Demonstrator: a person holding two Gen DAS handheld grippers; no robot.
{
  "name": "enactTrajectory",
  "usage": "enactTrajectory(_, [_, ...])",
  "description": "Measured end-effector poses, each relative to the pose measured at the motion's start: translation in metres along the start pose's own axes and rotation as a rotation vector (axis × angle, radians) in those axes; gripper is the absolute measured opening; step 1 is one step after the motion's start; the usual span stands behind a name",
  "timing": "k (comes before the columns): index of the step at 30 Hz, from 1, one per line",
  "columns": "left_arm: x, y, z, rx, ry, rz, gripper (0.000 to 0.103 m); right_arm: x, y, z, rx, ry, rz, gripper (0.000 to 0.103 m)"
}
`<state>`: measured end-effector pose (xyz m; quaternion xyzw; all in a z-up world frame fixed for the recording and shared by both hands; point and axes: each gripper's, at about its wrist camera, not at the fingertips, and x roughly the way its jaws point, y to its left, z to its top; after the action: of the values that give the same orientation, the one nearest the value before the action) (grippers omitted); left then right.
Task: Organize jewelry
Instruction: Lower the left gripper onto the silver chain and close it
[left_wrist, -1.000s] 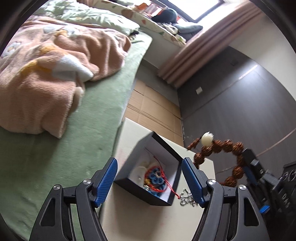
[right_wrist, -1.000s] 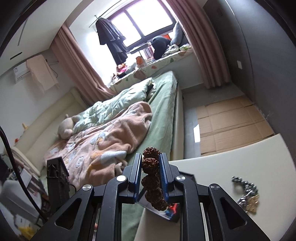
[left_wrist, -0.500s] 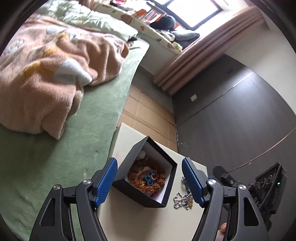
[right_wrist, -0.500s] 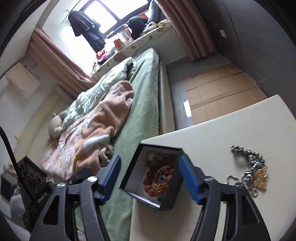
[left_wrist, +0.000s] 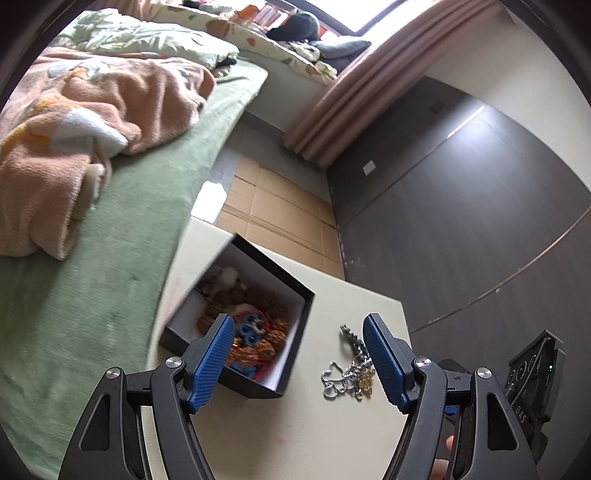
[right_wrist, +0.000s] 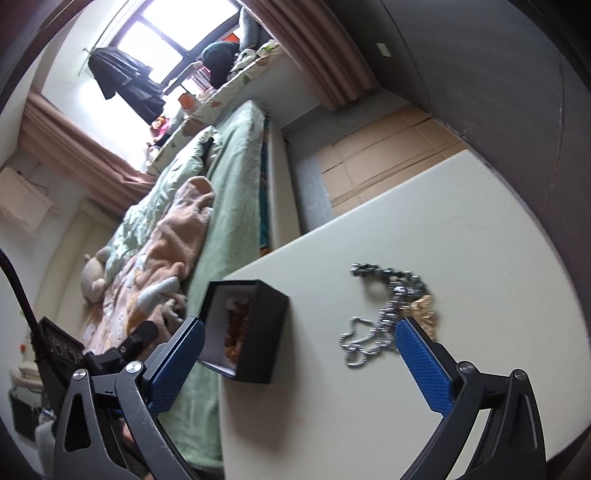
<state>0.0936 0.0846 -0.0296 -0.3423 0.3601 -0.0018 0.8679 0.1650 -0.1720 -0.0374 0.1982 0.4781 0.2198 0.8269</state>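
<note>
A black jewelry box (left_wrist: 295, 302) with a white lining sits on the cream table (left_wrist: 332, 435); it also shows in the right wrist view (right_wrist: 262, 332). Inside lie a brown bead bracelet (left_wrist: 273, 328) and a blue and red piece (left_wrist: 251, 332). A pile of silver and gold chains (left_wrist: 351, 369) lies right of the box, also seen in the right wrist view (right_wrist: 388, 314). My left gripper (left_wrist: 299, 354) is open and empty, above the table between box and chains. My right gripper (right_wrist: 299, 362) is open and empty, its right finger beside the chains.
A bed with a green sheet (left_wrist: 110, 258) and a peach blanket (left_wrist: 74, 122) runs along the table's left edge. Cardboard (left_wrist: 277, 210) covers the floor beyond the table. A dark wall (left_wrist: 461, 221) stands at the right.
My right gripper has let the brown bead bracelet go into the box, opened, and swung right toward the chains. My left gripper has shifted right.
</note>
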Motion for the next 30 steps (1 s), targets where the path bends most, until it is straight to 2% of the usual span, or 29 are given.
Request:
enactTrajectory(9, [0.027, -0.042, -0.020, 0.130, 0.061, -0.010, 0.073, -0.008, -0.036, 0.001, 0.038, 0.043, -0.062, 0.103])
enactTrajectory(15, [0.050, -0.072, -0.036, 0.220, 0.113, -0.001, 0.073, -0.024, -0.056, 0.005, 0.080, 0.007, -0.098, 0.103])
enactTrajectory(20, [0.071, -0.101, -0.044, 0.355, 0.153, 0.058, 0.072, -0.034, -0.081, 0.014, 0.128, -0.019, -0.109, 0.103])
enactTrajectory(22, [0.083, -0.110, -0.047, 0.390, 0.186, 0.076, 0.066, -0.038, -0.088, 0.015, 0.130, -0.015, -0.112, 0.103])
enactTrajectory(26, [0.105, -0.116, -0.053, 0.392, 0.230, 0.090, 0.060, -0.048, -0.099, 0.017, 0.141, -0.016, -0.083, 0.103])
enactTrajectory(30, [0.125, -0.116, -0.065, 0.410, 0.269, 0.099, 0.050, -0.055, -0.109, 0.020, 0.158, -0.044, -0.123, 0.103])
